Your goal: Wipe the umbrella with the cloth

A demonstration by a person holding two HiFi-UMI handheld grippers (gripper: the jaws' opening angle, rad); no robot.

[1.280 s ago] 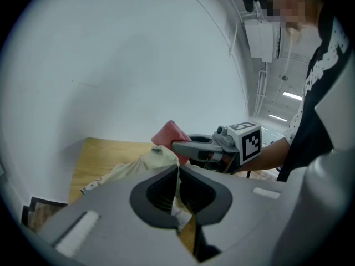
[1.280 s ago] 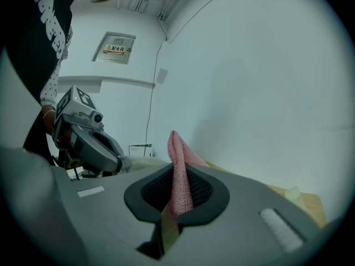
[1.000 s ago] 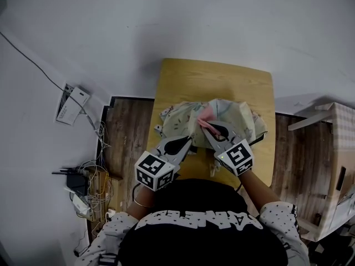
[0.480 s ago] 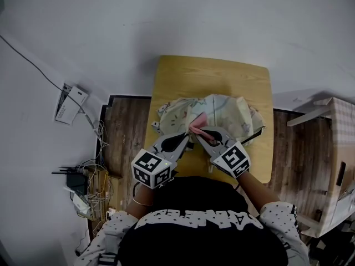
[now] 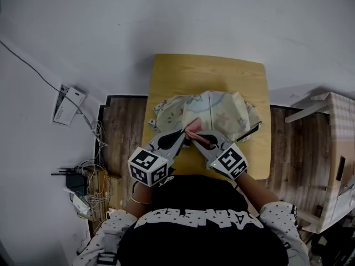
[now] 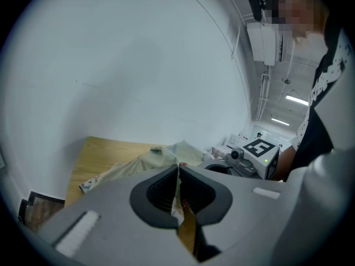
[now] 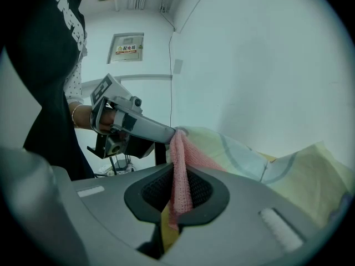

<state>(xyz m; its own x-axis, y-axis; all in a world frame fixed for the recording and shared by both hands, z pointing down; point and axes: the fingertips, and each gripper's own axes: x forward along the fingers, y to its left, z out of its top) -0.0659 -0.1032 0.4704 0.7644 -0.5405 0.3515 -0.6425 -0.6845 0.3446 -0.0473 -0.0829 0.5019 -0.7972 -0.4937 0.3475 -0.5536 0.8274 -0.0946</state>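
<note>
**Head view.** From above, the pale patterned umbrella point(image 5: 219, 111) lies crumpled across the middle of the wooden bench point(image 5: 205, 73). The person's two grippers meet at its near edge. The left gripper point(image 5: 181, 133) is clamped on a fold of the canopy. The right gripper point(image 5: 192, 136) is closed on the pink cloth point(image 5: 193, 128), which touches the umbrella just beside the left gripper's tips.

**Left gripper view.** This view shows what the overhead angle cannot: the jaws are pressed together on only a thin sheet of umbrella point(image 6: 150, 162) fabric. The right gripper point(image 6: 258, 151) sits close alongside.

**Right gripper view.** The cloth point(image 7: 178, 148) runs as a narrow bunched strip between the closed jaws. Its upper end rests on the umbrella point(image 7: 238, 154), against the tip of the left gripper point(image 7: 138, 126). Only here is it plain how little of the cloth's face meets the canopy.

**Risks.** The canopy is loose, so a wiping stroke would likely drag it along rather than clean it. That pull could also tug the thin fold out of the left gripper's hold. The grippers are close enough that they may knock together. The bunched cloth could slide out of the right gripper if it snags.
</note>
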